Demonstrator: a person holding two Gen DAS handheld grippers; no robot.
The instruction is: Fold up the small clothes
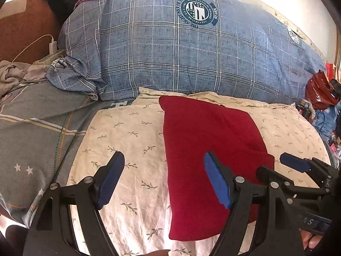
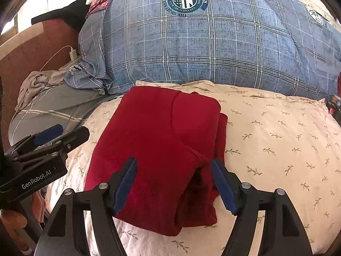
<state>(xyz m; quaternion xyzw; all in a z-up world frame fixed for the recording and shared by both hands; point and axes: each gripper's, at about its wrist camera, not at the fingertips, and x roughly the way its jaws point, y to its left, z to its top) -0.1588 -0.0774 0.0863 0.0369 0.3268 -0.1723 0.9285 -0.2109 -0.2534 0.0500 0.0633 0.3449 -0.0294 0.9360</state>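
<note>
A dark red garment, folded into a thick rectangle, lies on the cream leaf-print sheet. My right gripper hovers over the garment's near end, open, with the blue pads clear of the cloth. My left gripper is open too. It straddles the left edge of the red garment, one finger over the sheet and one over the red cloth. Each view catches the other tool: the right gripper at the garment's right side, the left gripper off its left side.
A big blue plaid duvet is bunched behind the garment. A grey star-print blanket lies left, with crumpled beige clothes and a white charger by a brown headboard. Red bags and clutter sit past the bed's right edge.
</note>
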